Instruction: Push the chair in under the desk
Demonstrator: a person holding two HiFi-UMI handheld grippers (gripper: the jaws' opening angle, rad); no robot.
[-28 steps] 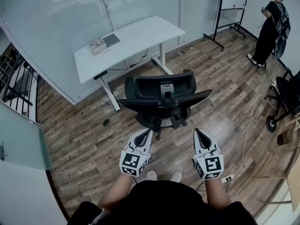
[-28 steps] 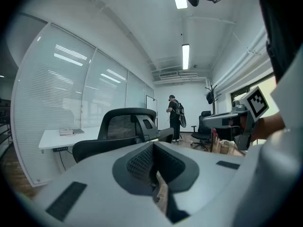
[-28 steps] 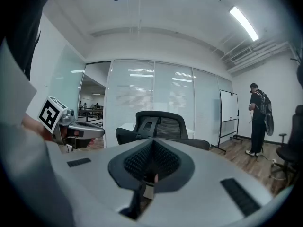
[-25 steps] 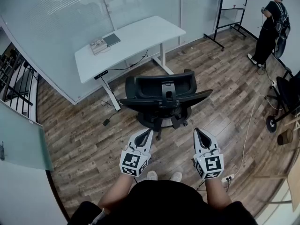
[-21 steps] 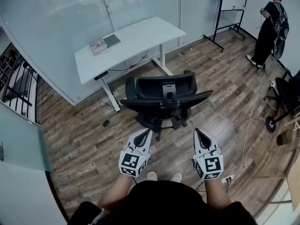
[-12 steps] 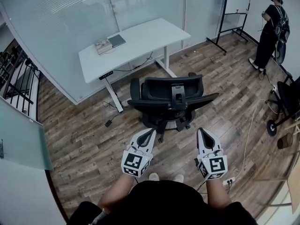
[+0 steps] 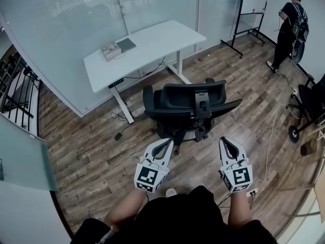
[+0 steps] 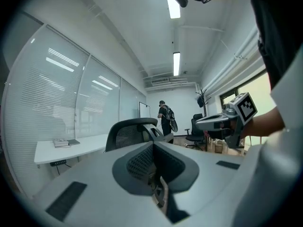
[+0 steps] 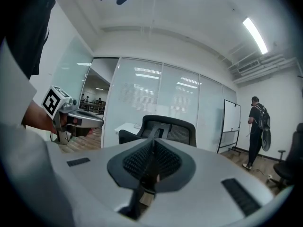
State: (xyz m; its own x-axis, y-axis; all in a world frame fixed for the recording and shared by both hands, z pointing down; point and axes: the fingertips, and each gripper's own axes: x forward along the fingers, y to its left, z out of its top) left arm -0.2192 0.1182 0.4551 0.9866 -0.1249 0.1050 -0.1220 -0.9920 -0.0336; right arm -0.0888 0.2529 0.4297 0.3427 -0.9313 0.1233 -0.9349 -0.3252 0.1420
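A black mesh-backed office chair [image 7: 190, 108] stands on the wood floor, pulled out from the white desk [image 7: 147, 47] and with its back toward me. My left gripper [image 7: 168, 142] hovers short of the chair's base, shut and empty. To its right my right gripper [image 7: 227, 140] is level with it; its jaws have just eased a hair apart, still look shut, and hold nothing. The chair's backrest [image 8: 130, 129] shows ahead in the left gripper view, beyond that gripper [image 8: 152, 145]. The right gripper view shows the backrest [image 9: 168, 126] past that gripper [image 9: 152, 144]. Neither gripper touches the chair.
A notebook [image 7: 125, 44] and a small box lie on the desk. Glass walls [image 7: 76, 14] stand behind it. A person [image 7: 287, 24] stands far right near a whiteboard stand [image 7: 249, 19]. Another black chair [image 7: 311, 103], a floor cable and a power strip [image 7: 251, 192] lie right.
Both grippers have moved forward toward the chair's back, still side by side. The chair and desk have kept their places on the floor.
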